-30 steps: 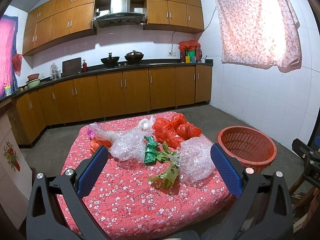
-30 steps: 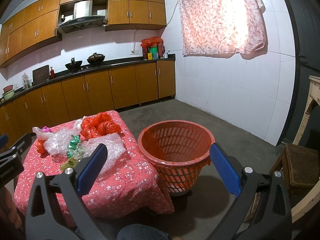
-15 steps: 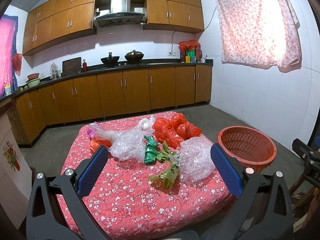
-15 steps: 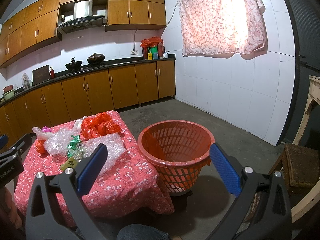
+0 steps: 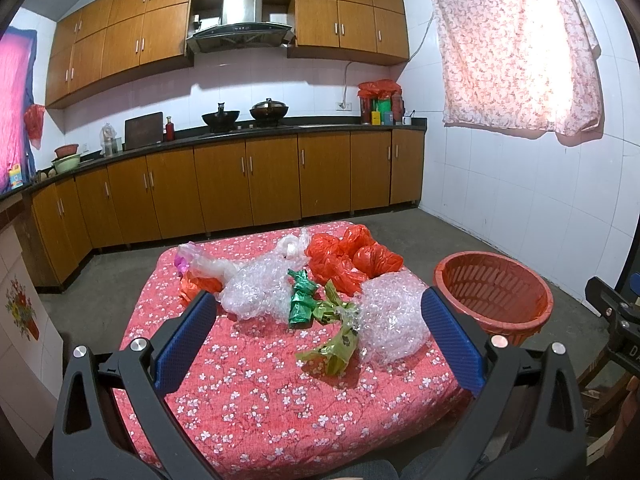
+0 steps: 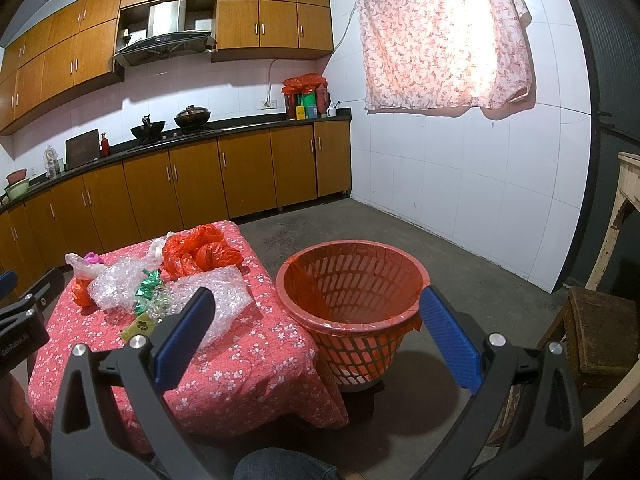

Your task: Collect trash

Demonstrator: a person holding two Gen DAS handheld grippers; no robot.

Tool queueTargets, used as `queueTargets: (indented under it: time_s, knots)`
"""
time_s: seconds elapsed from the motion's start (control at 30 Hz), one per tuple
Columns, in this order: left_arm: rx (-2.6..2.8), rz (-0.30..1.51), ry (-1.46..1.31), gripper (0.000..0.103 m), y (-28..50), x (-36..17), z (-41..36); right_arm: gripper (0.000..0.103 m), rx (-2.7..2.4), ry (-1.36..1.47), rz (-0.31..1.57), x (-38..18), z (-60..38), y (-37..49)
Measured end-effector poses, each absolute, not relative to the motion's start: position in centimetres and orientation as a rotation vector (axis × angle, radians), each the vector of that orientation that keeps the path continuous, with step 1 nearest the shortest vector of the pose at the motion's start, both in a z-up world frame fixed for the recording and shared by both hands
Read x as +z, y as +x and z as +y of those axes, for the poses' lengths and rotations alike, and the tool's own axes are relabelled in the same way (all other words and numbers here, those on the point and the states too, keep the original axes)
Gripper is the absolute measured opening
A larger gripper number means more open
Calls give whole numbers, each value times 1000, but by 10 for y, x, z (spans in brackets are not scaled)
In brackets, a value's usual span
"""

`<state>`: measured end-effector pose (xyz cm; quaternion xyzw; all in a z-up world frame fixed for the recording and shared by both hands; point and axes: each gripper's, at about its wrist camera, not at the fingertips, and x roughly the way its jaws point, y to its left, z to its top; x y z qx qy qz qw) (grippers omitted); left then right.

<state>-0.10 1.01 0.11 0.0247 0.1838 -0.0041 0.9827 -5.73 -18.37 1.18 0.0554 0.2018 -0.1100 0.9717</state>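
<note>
A low bench (image 5: 248,392) draped in a red cloth printed with small white blossoms is carrying a loose heap of trash. At the far side, crumpled red-orange plastic bags (image 5: 344,258) are lying next to a small white plastic bag (image 5: 290,246). A clear bubble-wrap sheet (image 5: 256,288) is sitting in the middle of the heap, partly covering a smaller orange plastic bag (image 5: 196,286), with a clear bag holding something pink (image 5: 188,260) just behind it. A shiny green foil wrapper (image 5: 300,300) is lying between that sheet and a second bubble-wrap bundle (image 5: 392,320), and a yellow-green plastic bag with paw prints (image 5: 338,346) is resting nearest the cameras, touching the second bundle.

The left claw (image 5: 318,344) is hovering above the near part of the bench with its blue-padded fingers (image 5: 184,344) spread wide and holding nothing. The right claw (image 6: 316,340) is likewise standing wide open and empty, pointing toward a round red slatted plastic basket (image 6: 352,300) lined with a thin red bag, which is standing on the concrete floor (image 6: 460,264) just beside the bench's right edge. Wooden kitchen cabinets (image 5: 248,176) are lining the back wall.
</note>
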Motion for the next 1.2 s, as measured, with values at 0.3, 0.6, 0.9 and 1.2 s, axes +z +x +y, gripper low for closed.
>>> queueTargets:
  time_s: [0.3, 0.6, 0.9, 1.2]
  knots:
    - [-8, 370, 49, 101, -1, 1, 13, 99, -222, 113, 409, 12, -184, -58]
    - [-9, 371, 48, 101, -2, 1, 16, 99, -222, 113, 409, 12, -184, -58]
    - [-8, 372, 50, 101, -2, 2, 19, 99, -225, 111, 408, 12, -184, -59]
    - [45, 388, 57, 101, 0, -7, 28, 99, -247, 73, 391, 8, -181, -54]
